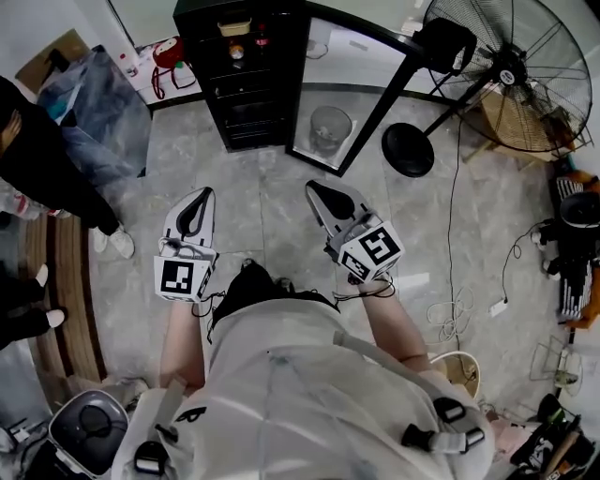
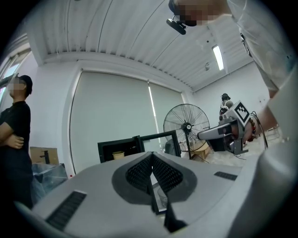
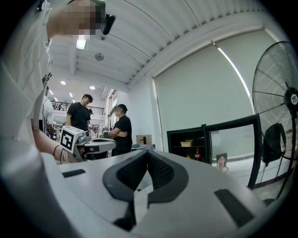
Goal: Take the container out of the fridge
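Note:
A small black fridge (image 1: 246,75) stands on the floor ahead with its glass door (image 1: 361,103) swung open to the right. A tan container (image 1: 234,26) sits on its top shelf, also seen as the container (image 2: 118,154) in the left gripper view and the container (image 3: 186,142) in the right gripper view. My left gripper (image 1: 199,200) and right gripper (image 1: 315,191) are held side by side well short of the fridge, pointing toward it. Both are shut with nothing between the jaws. The left gripper (image 2: 152,156) and the right gripper (image 3: 147,152) show their pads meeting at the tips.
A large standing fan (image 1: 506,75) is right of the open door, its round base (image 1: 409,148) on the floor. Cables (image 1: 455,309) trail at the right. People (image 1: 47,169) stand at the left beside a blue bag (image 1: 94,103). A red bottle (image 3: 196,153) sits on a lower shelf.

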The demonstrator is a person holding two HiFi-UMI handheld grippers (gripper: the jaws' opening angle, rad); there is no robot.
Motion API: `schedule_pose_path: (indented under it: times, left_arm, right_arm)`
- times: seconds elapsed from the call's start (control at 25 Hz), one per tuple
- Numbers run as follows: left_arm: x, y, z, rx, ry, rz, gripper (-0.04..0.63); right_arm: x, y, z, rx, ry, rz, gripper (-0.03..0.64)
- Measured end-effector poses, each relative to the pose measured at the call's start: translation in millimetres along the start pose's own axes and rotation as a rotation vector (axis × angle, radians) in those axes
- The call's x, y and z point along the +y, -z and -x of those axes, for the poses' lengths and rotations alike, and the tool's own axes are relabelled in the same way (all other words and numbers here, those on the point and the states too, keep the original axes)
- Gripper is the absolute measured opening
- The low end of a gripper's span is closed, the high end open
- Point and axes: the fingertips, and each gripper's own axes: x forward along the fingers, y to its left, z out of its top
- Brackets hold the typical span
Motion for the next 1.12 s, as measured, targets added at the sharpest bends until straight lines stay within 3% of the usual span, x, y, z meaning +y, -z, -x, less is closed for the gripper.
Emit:
schedule_pose_path:
  times: [0.52, 0.92, 1.12]
  left_arm:
    - [38.5, 21.8, -42.6, 0.017, 0.004, -0.002, 0.006]
    - [127.6, 50.1, -142.3, 0.039, 0.104, 0.03, 0.006]
    - [168.6, 51.5, -186.4, 0.011, 0.156, 0.036, 0.006]
  right_arm:
    - [-28.8, 13.1, -58.0, 0.03, -0.035, 0.005, 0.015]
    - [-109.8, -2.1, -163.4, 0.067, 0.039, -0.016, 0.015]
    - [-133.2, -9.9, -218.7, 0.083, 0.057, 0.023, 0.015]
